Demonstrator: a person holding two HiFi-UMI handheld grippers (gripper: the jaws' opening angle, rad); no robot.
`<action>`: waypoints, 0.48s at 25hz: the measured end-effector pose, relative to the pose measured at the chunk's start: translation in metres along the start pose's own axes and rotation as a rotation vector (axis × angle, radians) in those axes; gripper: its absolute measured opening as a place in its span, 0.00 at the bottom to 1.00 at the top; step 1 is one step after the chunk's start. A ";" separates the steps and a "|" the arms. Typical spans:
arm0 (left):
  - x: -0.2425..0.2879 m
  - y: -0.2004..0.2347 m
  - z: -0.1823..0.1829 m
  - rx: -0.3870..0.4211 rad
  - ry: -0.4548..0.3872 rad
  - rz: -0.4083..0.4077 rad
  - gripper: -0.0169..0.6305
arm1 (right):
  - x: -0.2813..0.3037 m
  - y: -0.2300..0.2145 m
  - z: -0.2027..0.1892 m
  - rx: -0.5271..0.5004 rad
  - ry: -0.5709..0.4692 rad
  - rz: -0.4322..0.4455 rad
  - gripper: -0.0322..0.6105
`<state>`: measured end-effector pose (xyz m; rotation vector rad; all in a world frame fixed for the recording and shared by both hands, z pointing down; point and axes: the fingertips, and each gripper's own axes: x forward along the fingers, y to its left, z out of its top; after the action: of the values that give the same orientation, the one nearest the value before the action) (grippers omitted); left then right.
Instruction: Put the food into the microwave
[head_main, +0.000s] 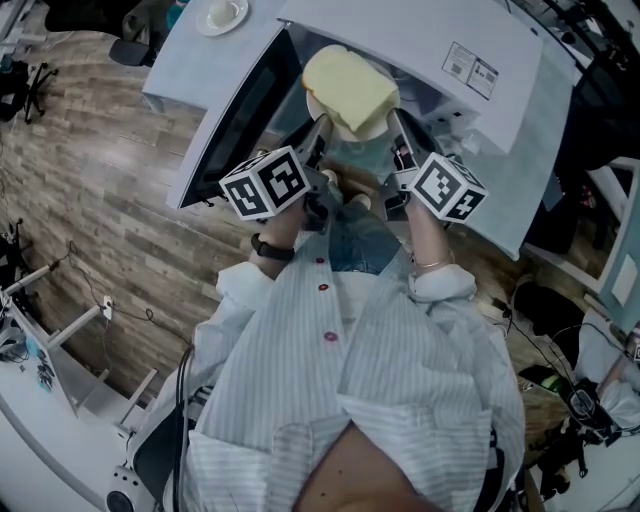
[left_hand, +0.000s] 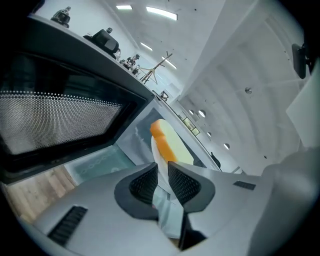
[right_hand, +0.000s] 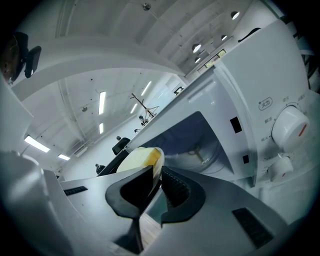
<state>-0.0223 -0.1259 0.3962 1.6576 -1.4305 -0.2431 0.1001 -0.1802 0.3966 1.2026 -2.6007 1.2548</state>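
Observation:
A white plate (head_main: 335, 126) carries a pale yellow slab of food (head_main: 350, 86) and hangs at the mouth of the white microwave (head_main: 430, 40), whose door (head_main: 235, 120) swings open to the left. My left gripper (head_main: 318, 132) is shut on the plate's left rim (left_hand: 156, 150), beside the food's orange edge (left_hand: 167, 142). On the opposite rim (right_hand: 158, 167) my right gripper (right_hand: 161, 182) is shut, the food (right_hand: 137, 159) just past its jaws. The cavity (right_hand: 192, 140) opens behind the plate, and its glass turntable (left_hand: 95, 162) shows below the door (left_hand: 55, 120).
The microwave sits on a light table (head_main: 175, 70) with a small white dish (head_main: 222, 15) at its far side. Control dials (right_hand: 290, 125) are on the microwave's right front. Wooden floor (head_main: 90, 200) lies left; chairs and cables stand at the edges.

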 end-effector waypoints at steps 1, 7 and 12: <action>0.001 0.001 0.001 -0.002 0.001 -0.002 0.14 | 0.001 0.000 0.000 -0.001 -0.001 -0.002 0.15; 0.007 0.010 -0.001 -0.007 0.026 -0.007 0.14 | 0.007 -0.004 -0.002 -0.001 -0.004 -0.030 0.15; 0.015 0.018 -0.005 -0.015 0.058 -0.014 0.14 | 0.010 -0.013 -0.010 0.017 0.001 -0.065 0.15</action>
<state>-0.0270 -0.1349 0.4180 1.6498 -1.3713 -0.2114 0.0982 -0.1846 0.4153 1.2770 -2.5334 1.2683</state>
